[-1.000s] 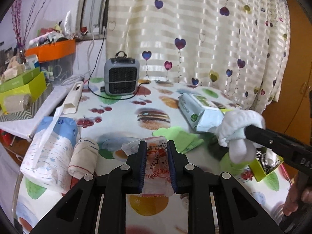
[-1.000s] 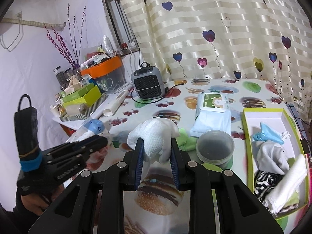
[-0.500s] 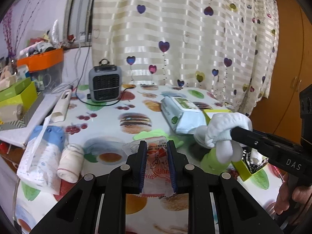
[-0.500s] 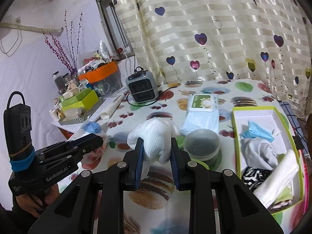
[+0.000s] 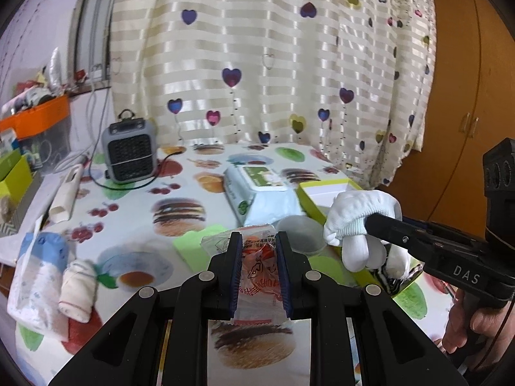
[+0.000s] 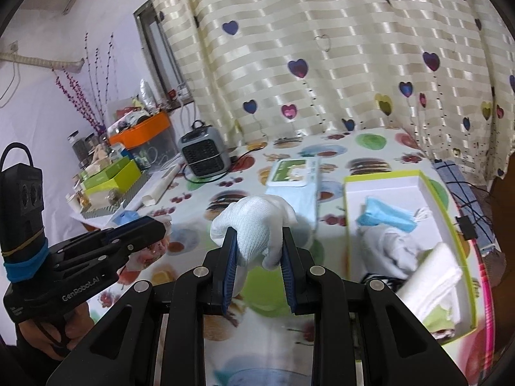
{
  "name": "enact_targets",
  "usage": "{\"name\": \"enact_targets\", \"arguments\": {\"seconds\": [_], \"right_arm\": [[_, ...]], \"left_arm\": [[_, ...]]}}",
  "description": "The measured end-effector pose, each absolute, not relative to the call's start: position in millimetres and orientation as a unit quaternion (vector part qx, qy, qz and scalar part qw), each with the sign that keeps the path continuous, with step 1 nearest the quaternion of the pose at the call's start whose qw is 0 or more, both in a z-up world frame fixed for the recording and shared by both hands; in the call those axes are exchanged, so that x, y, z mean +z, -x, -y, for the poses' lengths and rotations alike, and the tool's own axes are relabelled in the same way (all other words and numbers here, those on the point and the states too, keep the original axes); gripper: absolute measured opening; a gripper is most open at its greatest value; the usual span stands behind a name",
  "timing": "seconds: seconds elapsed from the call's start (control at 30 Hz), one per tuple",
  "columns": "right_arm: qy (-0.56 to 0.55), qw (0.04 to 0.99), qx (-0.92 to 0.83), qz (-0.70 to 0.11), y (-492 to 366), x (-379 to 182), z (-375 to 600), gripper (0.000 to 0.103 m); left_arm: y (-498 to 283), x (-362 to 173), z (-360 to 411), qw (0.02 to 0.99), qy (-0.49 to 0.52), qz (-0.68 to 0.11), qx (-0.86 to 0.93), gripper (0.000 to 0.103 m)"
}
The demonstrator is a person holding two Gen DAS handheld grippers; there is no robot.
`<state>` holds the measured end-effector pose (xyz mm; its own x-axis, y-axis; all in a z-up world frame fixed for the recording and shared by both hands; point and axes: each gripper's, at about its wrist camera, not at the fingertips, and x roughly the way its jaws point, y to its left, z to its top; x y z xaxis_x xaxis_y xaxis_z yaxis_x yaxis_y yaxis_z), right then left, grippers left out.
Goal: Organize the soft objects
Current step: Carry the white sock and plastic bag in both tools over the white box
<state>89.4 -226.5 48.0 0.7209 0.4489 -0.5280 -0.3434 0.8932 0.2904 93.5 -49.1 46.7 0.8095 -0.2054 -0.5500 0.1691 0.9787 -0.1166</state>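
Note:
My left gripper is shut on a clear plastic packet with red print, held above the table. My right gripper is shut on a white glove, held above the table left of the green-rimmed box. The glove also shows in the left wrist view, beside the box. The box holds a blue face mask, white cloths and a striped item. The left gripper shows in the right wrist view at the left.
A wipes pack, a round lidded tub, a green cloth, a rolled cream sock and a blue-white bag lie on the table. A grey heater with a cord stands at the back. Cluttered boxes sit far left.
Both grippers have risen and swung right with their loads. The glove has moved closer to the green-rimmed box, which now fills more of the right wrist view.

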Motion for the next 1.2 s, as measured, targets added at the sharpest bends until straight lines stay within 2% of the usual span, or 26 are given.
{"name": "enact_targets", "arguments": {"seconds": [0.9, 1.2], "right_arm": [[-0.129, 0.944, 0.106, -0.285, -130, 54, 329, 0.026], [-0.13, 0.933, 0.077, -0.327, -172, 25, 350, 0.026]], "left_arm": [[-132, 57, 104, 0.944, 0.022, -0.285, -0.163, 0.019], [-139, 55, 110, 0.942, 0.025, -0.286, -0.175, 0.019]]}}
